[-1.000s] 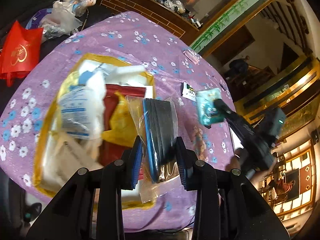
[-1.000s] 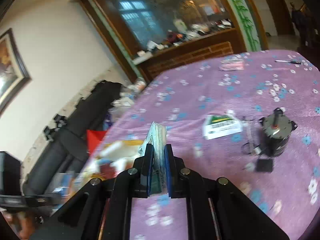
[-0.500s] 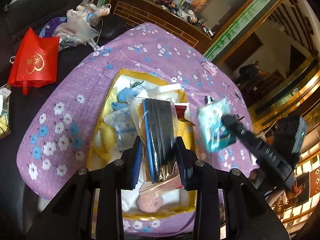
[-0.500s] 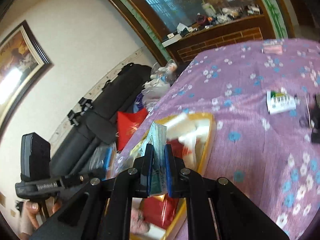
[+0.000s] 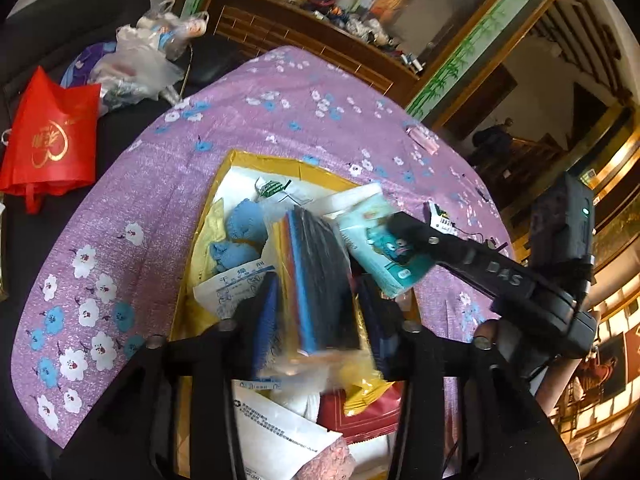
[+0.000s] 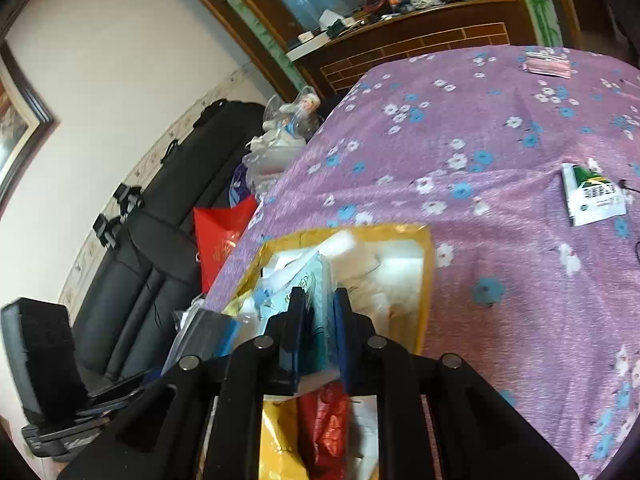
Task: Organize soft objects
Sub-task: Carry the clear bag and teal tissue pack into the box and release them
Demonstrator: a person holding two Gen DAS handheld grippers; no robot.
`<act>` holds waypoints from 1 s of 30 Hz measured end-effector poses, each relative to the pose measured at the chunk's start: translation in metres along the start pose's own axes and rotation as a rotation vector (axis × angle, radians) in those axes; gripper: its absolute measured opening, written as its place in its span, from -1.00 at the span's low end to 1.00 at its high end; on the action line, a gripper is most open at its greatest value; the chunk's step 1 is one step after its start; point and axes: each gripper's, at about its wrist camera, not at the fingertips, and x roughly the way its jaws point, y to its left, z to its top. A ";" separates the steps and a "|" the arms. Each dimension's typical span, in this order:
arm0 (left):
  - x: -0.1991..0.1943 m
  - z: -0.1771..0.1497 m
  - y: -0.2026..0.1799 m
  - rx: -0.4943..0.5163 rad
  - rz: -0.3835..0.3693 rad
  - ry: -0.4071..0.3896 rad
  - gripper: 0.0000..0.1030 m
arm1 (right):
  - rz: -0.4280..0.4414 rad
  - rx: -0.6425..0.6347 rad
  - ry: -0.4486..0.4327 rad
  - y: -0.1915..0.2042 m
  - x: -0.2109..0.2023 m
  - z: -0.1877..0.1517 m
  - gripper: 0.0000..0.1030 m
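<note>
Purple cloth with white and blue flowers [image 5: 256,128] covers the whole table, and behind it there's a brick-fronted wooden counter [image 5: 304,36] piled with clutter, plus a black sofa [image 6: 168,216] along the white wall. Off the table edge sit a red gift bag [image 5: 52,136] and some clear plastic bags [image 5: 136,64]. On the cloth there's a small green-and-white card [image 6: 592,196] and a pink packet [image 6: 546,65] way at the far end.

Main thing is the yellow-rimmed tray [image 5: 224,172], stuffed with soft stuff: blue fluffy cloth [image 5: 240,236], white paper sachets, a red pouch [image 5: 360,416], yellow packets.

The left gripper [image 5: 320,304] hangs right over the tray. Its jaws have just been opening, and the bagged sponge pack [image 5: 316,276] (dark with blue and orange edges, in clear plastic) sits blurred between them with gaps either side, so it looks let go.

The right gripper [image 6: 318,328] comes in from the side with the teal tissue pack [image 5: 380,248] between its jaws. They've just been easing apart too; can't really tell if the pads are pressing on it.
</note>
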 end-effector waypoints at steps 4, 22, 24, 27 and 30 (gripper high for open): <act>-0.016 -0.010 -0.008 0.014 0.054 -0.082 0.41 | -0.023 -0.048 -0.024 0.013 -0.010 -0.003 -0.28; -0.058 -0.072 -0.074 0.253 0.317 -0.189 0.41 | -0.039 -0.097 -0.187 0.031 -0.123 -0.081 0.15; -0.064 -0.083 -0.074 0.272 0.349 -0.193 0.41 | -0.025 -0.076 -0.186 0.029 -0.127 -0.091 0.15; -0.073 -0.107 -0.062 0.243 0.368 -0.202 0.41 | -0.016 -0.062 -0.163 0.031 -0.128 -0.112 0.15; -0.071 -0.112 -0.056 0.229 0.407 -0.199 0.41 | -0.051 -0.111 -0.142 0.037 -0.126 -0.127 0.15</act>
